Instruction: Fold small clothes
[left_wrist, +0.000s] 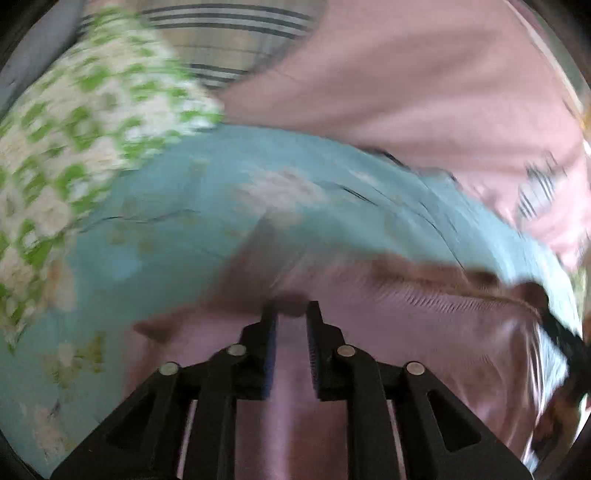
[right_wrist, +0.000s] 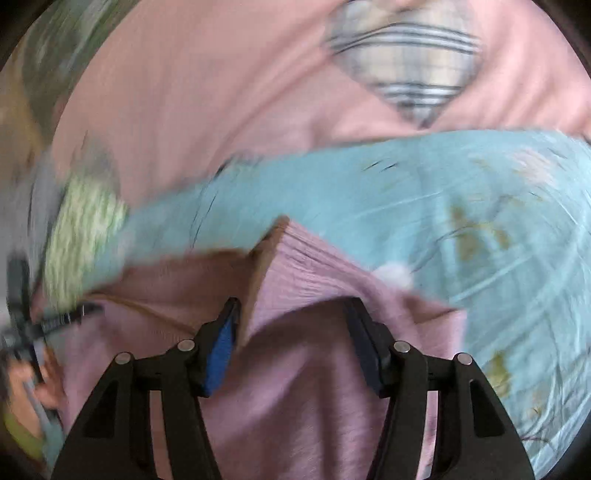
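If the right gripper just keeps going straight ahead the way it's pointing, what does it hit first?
Most likely the mauve garment: its folded corner sits right between the open fingers of the right gripper. Beyond it lies the blue floral cloth. The blur makes depth uncertain.

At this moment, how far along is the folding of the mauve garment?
Early. The left claw pinches the mauve garment; the right claw stands open around a raised fold. No finished fold is visible. The green floral cloth and plaid cloth lie unfolded on the pink sheet.
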